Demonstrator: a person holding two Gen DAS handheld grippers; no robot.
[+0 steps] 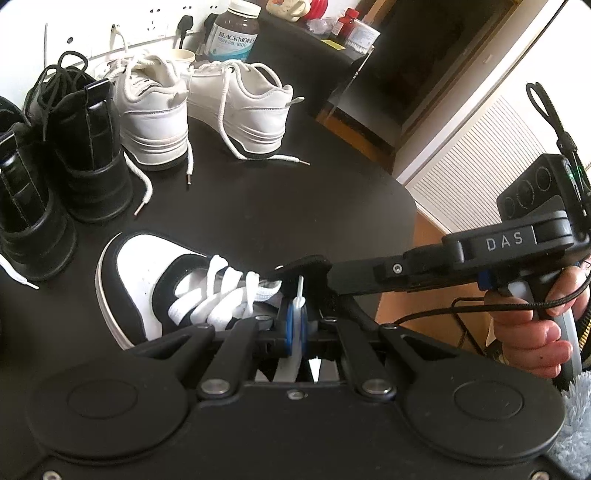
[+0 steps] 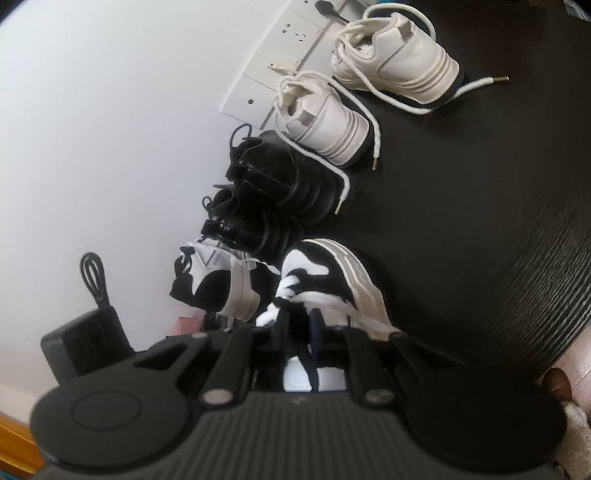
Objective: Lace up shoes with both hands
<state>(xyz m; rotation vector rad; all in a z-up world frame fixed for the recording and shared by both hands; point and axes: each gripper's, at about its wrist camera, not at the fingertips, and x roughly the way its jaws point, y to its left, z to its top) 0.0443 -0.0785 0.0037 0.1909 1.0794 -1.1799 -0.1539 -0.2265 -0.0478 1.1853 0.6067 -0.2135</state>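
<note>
Both of my tongs are down at the black-and-white sneaker (image 1: 147,288), which lies on the dark worktop (image 1: 295,206) right in front of me, toe pointing away in the left wrist view. My left tongs (image 1: 295,317) are closed on the white lace end (image 1: 300,291), whose thin tip stands up between the blue pads (image 1: 290,325). My right tongs (image 1: 332,284) reach in from the right side of that view, held by my right hand (image 1: 532,328), and their tip sits at the sneaker's black tongue (image 1: 303,267); they look pinched nearly together on the tongue's edge (the right wrist view is blurred, so I cannot tell exactly what the pads hold). White lacing (image 1: 218,295) already crosses the lower eyelets.

Beyond the sneaker stand a pair of black boots (image 1: 74,147) and a pair of white sneakers (image 1: 207,107), their laces trailing loose across the worktop. A second black-and-white sneaker (image 2: 218,284) rests near the wall. A supplement bottle (image 1: 236,33) stands behind the white pair.
</note>
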